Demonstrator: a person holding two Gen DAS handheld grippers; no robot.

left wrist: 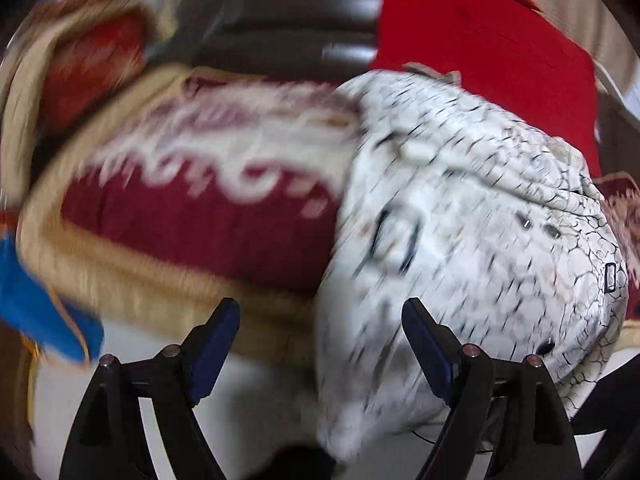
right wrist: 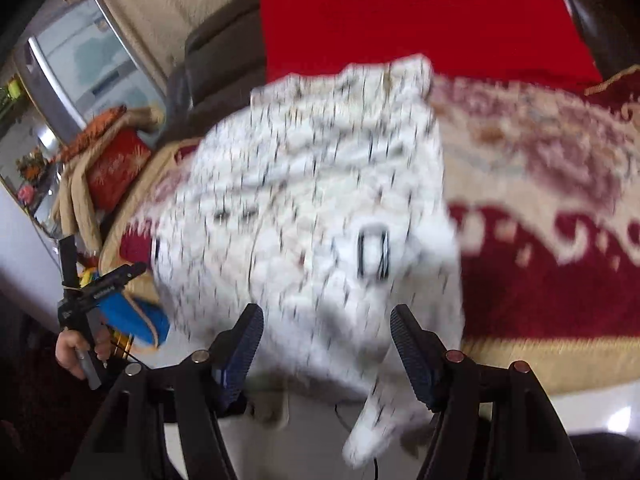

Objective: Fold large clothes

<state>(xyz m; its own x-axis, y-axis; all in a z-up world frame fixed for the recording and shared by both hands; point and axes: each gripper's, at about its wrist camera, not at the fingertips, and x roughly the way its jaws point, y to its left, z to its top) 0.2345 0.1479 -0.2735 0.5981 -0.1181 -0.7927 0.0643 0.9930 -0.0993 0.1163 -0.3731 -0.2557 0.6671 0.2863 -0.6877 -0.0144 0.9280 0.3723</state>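
Right wrist: both tools (right wrist: 324, 340) (left wrist: 320, 340) gape empty; white garment (right wrist: 312, 208) lies on patterned cover (right wrist: 540, 280).

- Garment (left wrist: 472, 216): white, covered w/ thin black crackle lines.
- Rug-like cover (left wrist: 192, 232) underneath: dark red, cream scroll motifs, tan border.
- Cloth (right wrist: 420, 12) behind: plain bright red.
- Gripper pads (left wrist: 212, 352): dark blue, set on black fingers.
- Blue item (right wrist: 132, 320) seen at left, gold-trimmed.
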